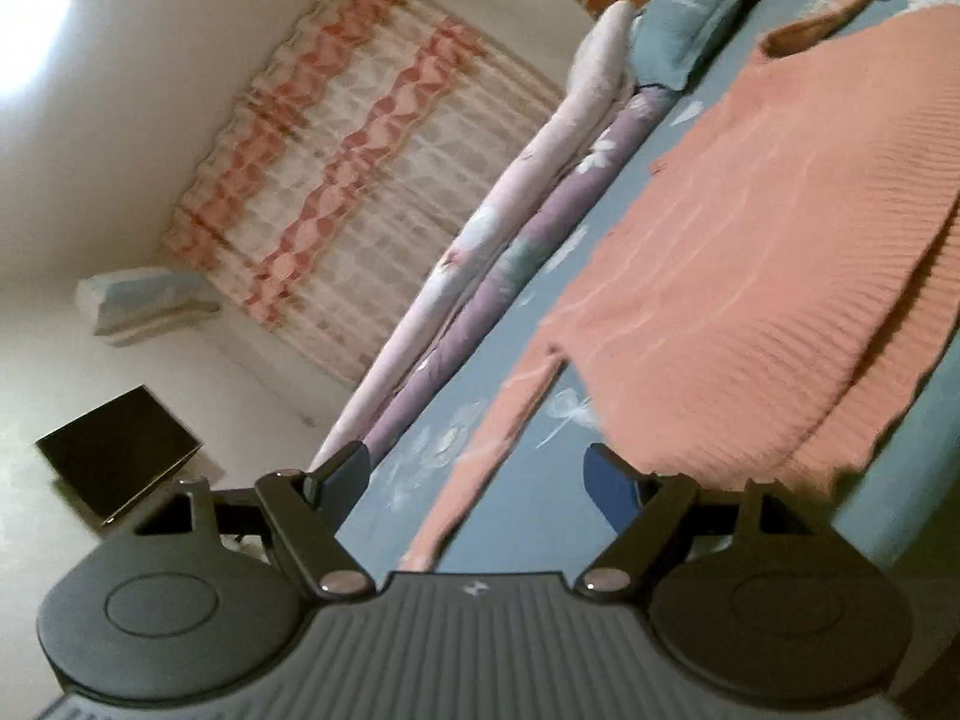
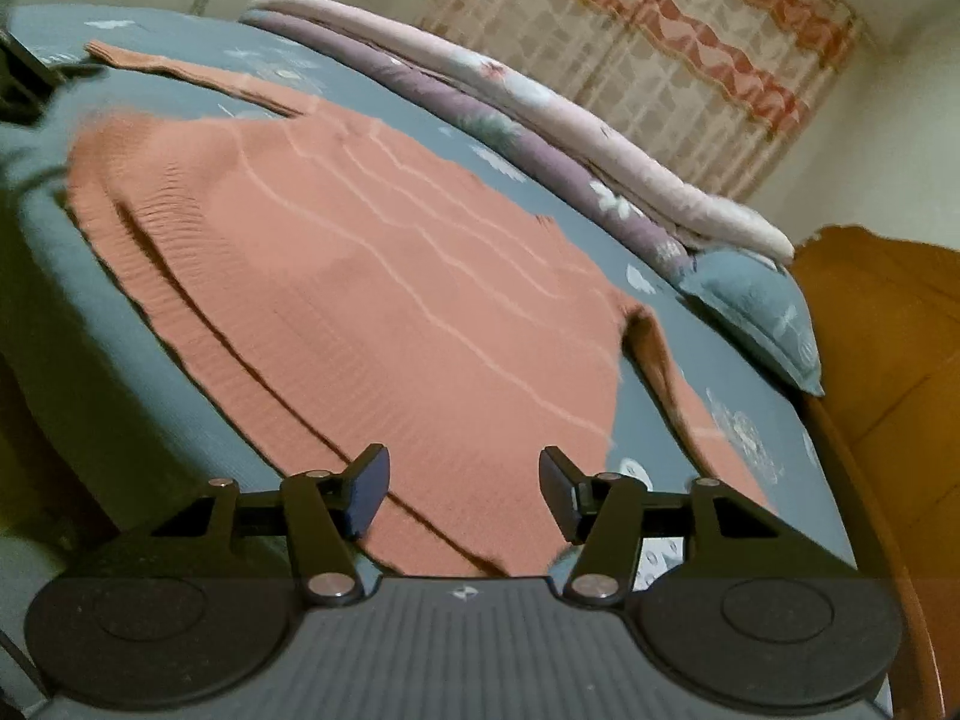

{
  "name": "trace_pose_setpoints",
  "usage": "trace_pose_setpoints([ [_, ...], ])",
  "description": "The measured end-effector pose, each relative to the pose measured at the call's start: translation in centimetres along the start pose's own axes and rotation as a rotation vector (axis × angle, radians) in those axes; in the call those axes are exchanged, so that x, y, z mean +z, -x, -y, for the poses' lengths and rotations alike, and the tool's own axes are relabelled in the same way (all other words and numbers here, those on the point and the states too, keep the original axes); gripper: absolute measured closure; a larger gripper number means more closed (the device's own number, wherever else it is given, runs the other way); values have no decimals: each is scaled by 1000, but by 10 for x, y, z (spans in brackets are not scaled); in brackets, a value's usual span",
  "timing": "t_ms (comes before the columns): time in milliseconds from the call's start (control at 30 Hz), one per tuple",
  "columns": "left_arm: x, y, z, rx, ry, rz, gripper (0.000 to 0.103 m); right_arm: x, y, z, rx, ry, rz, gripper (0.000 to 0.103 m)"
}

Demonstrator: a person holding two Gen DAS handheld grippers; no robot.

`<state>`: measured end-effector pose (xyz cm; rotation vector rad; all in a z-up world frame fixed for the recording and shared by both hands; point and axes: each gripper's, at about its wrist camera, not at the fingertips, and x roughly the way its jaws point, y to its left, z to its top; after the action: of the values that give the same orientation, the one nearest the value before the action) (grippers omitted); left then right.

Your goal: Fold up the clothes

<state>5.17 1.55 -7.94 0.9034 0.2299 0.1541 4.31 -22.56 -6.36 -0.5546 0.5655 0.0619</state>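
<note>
One salmon-pink sweater [image 2: 372,276] spread flat on the blue floral bedsheet [image 2: 180,78].

From the right wrist view its ribbed hem faces left and near, and its long axis runs toward the far bedding, with two sleeves reaching out sideways. The left gripper [image 1: 474,474] is spread wide and empty; the right gripper [image 2: 462,486] is spread above the hem, perhaps just clear. One blue pillow [image 2: 756,312] lies right.
</note>
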Motion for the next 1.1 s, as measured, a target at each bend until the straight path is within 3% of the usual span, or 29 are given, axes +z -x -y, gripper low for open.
trace_pose_setpoints([
  [167, 8, 3, -17, -110, 70, -18, 23, -7, -4, 21, 28, -105, -23, 42],
  [400, 53, -19, 0, -450, 165, 73, 23, -8, -29, 69, 125, -370, -32, 42],
  [467, 65, -32, 11, -527, 193, 83, 23, -12, -45, 85, 209, -498, -39, 42],
  [600, 59, -68, 24, -722, 348, -50, 23, -30, -66, 88, 312, -619, -75, 42],
  [700, 23, -82, 15, -822, 571, -202, 23, -45, -53, 80, 294, -588, -58, 41],
  [733, 13, -82, 10, -842, 611, -219, 24, -49, -47, 80, 286, -592, -62, 41],
  [900, 3, -60, -8, -815, 505, -273, 23, -67, -24, 89, 283, -637, -97, 39],
  [1100, 36, -65, -19, -782, 482, -173, 23, -65, -35, 128, 288, -797, -25, 39],
])
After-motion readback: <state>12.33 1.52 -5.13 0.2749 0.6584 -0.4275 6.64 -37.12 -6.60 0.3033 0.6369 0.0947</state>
